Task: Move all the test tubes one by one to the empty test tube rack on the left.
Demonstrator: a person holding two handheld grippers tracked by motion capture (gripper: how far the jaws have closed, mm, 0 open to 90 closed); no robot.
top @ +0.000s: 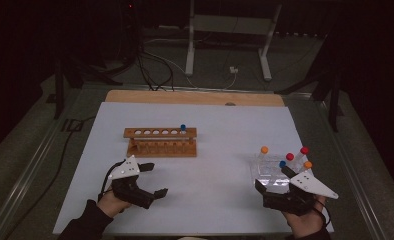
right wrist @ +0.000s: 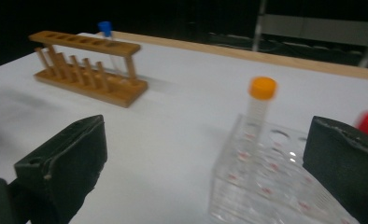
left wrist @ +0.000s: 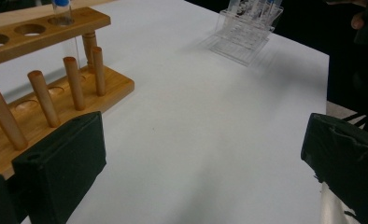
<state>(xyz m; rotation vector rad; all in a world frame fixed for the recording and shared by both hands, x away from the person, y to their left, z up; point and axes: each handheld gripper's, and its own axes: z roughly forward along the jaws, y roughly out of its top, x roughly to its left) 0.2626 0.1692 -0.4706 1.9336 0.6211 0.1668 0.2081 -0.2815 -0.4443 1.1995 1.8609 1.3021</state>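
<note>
High view: one blue-capped tube [top: 183,128] seated in far wooden rack [top: 161,141], five left in clear rack [top: 271,169], both grippers [top: 151,179] [top: 271,176] gaping empty.

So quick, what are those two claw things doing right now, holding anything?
Left gripper: jaws open, holding nothing, near the wooden rack.
Right gripper: jaws open, holding nothing, at the clear rack of capped tubes.
</note>
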